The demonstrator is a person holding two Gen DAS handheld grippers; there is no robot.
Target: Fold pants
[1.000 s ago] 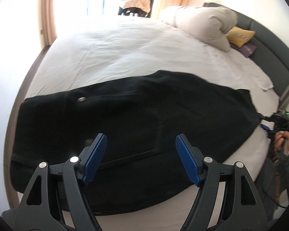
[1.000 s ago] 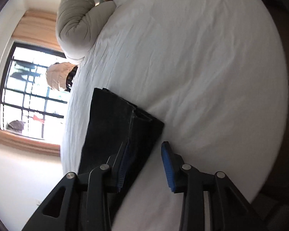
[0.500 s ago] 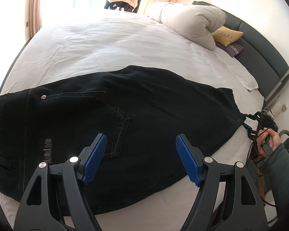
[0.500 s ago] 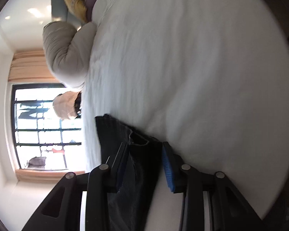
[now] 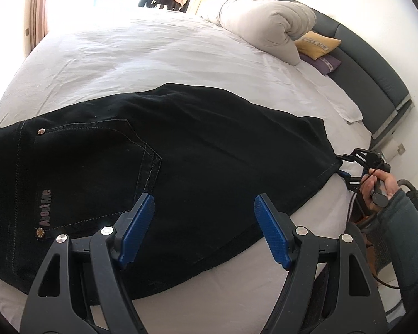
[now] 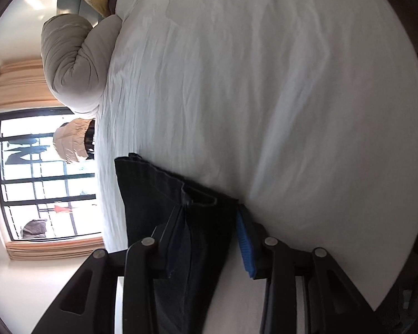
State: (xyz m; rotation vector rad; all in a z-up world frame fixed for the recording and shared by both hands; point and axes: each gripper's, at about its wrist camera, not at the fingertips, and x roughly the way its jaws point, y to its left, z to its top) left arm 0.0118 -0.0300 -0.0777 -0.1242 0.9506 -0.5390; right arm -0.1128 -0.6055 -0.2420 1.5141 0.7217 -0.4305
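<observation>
Black pants (image 5: 197, 150) lie flat across the white bed (image 5: 153, 53), folded lengthwise, waist and back pocket at the left, leg hems at the right. My left gripper (image 5: 203, 231) is open and empty, hovering above the seat of the pants near the front edge. My right gripper (image 5: 345, 167) is at the hem end, held by a hand. In the right wrist view the hems (image 6: 192, 211) lie between its blue pads (image 6: 243, 247), with the jaws still apart around the cloth (image 6: 209, 236).
A rolled beige duvet (image 5: 264, 25) and yellow and purple pillows (image 5: 317, 46) sit at the head of the bed by a dark headboard (image 5: 376, 75). A window (image 6: 41, 178) with curtains is beyond the far side. The bed's front edge is just below my left gripper.
My left gripper has pulled back and up, so more of the pants shows. My right gripper has slid onto the hems, which now lie between its pads.
</observation>
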